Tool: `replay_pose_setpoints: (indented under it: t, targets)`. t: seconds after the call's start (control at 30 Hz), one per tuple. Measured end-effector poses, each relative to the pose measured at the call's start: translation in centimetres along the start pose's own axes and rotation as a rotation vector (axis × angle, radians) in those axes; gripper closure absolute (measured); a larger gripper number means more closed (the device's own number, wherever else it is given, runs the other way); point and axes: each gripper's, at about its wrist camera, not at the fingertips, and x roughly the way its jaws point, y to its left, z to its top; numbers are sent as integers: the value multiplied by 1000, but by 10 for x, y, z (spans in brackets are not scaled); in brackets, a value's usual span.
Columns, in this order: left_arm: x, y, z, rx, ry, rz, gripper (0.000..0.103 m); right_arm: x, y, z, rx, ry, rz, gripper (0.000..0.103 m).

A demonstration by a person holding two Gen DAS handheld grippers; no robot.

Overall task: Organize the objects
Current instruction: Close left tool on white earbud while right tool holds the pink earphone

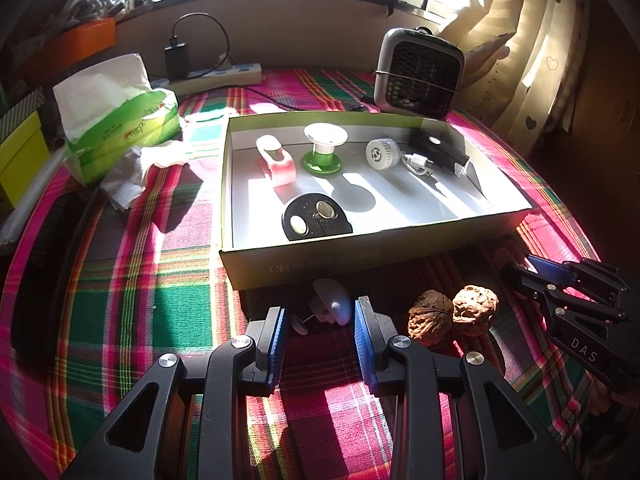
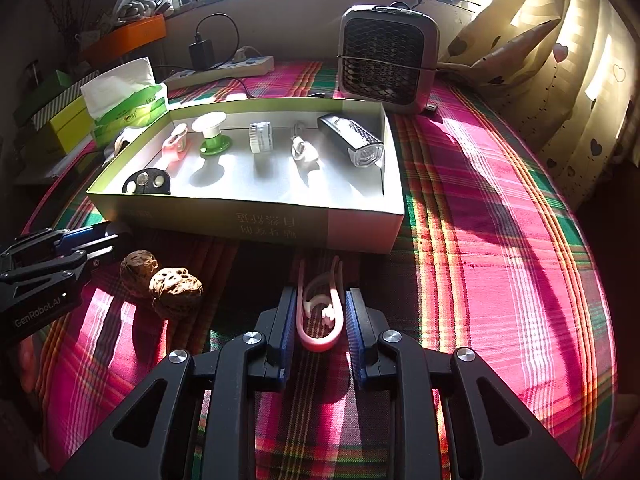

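1. Right tool [image 2: 320,294] was closed on the pink loop [image 2: 317,345], pads pressing its two sides. The loop lay on the tabletop, toward the near edge and just in front of the box [image 2: 280,224].
2. The loop looked soft and thin, so the squeeze could fold it. Once lifted it might twist out or spring away, and its long free ends could catch on the box's front wall.
3. Left tool [image 1: 320,308] stood open around a small white pebble-shaped piece [image 1: 334,305], which also lay before the box's front wall and sat nearer the right pad than the left. Closing off-centre could push the rounded piece aside or pinch only its thin stem.
4. Two walnuts [image 1: 452,316] lay touching each other between the two tools. A sideways swing of either tool would probably set them rolling toward the near edge.
5. The box already held several small things, so a careless drop could knock the upright green-and-white spool [image 1: 324,148] over.
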Motion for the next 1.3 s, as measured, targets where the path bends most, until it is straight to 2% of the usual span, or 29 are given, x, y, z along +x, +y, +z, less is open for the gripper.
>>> replay_pose_setpoints:
  t: [1.3]
  targets:
    - [-6, -1, -2, -9, -6, -4, 75, -4, 6, -2, -8, -9, 58, 79]
